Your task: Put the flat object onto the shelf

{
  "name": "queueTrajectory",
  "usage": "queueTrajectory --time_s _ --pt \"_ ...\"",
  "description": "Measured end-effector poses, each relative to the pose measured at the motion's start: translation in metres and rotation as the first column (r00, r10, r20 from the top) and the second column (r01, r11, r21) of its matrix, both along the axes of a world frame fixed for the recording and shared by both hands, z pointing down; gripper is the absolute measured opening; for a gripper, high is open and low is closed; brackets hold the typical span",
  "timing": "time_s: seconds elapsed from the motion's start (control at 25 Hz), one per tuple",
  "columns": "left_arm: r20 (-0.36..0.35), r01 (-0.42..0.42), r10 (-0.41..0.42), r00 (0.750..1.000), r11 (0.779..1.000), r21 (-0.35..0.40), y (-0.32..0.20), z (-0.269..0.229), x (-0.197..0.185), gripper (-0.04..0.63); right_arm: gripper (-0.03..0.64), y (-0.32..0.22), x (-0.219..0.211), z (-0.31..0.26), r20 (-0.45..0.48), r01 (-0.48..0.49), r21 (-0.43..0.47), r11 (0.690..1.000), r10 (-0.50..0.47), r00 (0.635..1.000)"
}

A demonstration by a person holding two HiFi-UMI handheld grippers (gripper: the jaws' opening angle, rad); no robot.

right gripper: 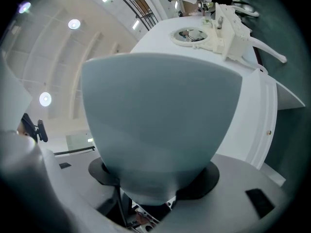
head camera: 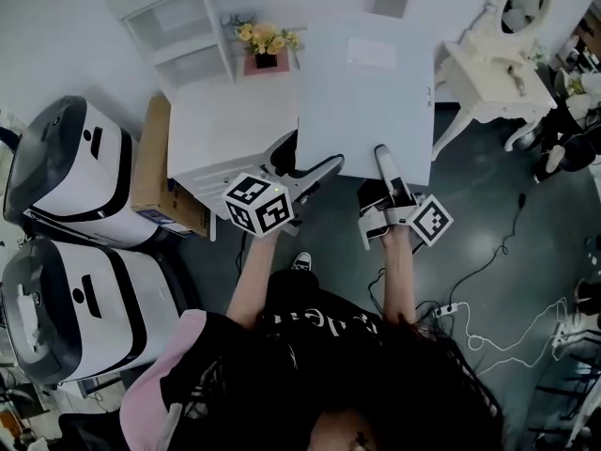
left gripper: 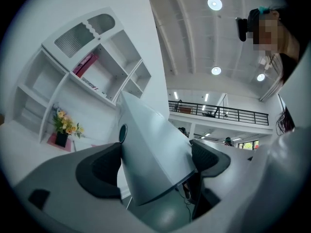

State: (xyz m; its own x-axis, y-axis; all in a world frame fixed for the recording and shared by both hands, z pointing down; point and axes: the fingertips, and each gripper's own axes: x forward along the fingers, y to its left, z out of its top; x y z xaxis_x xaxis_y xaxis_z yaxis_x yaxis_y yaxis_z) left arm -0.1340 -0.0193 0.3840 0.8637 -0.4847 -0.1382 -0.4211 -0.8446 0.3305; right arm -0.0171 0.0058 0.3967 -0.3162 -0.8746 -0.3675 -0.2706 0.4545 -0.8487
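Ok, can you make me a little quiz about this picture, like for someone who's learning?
1. True or false: the left gripper and the right gripper are both shut on the flat panel.
2. The flowers are: A blue, B yellow, C purple.
3. Fill in: the flowers also show in the ___ gripper view.
Key: 1 true; 2 B; 3 left.

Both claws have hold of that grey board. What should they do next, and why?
Probably carry the board forward toward the shelf. The left gripper and right gripper each clamp its near edge, so it looks secure, but it is over the table, short of the shelf.
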Motion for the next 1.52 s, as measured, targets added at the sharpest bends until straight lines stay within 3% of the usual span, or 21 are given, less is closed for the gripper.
queueTrajectory --time_s 0.4,0.84,1.52 --pt "-0.008 -0.075 0.075 0.997 0.997 -0.01 -0.103 -0.004 0.014 0.446 0.316 -0.093 0.011 -0.002 0.014 -0.071 -0.021 0.997 0.071 0.997" --pt "-0.012 -0.11 0.109 0.994 0.993 -0.036 -0.155 0.002 0.051 0.446 0.316 -0.141 0.046 0.001 0.012 -0.097 -0.042 0.994 0.098 0.995" --pt "-0.055 0.04 -0.037 0.998 0.998 0.052 -0.253 -0.043 0.18 0.446 0.316 -0.255 0.178 -0.047 -0.019 0.065 0.037 0.997 -0.064 0.998"
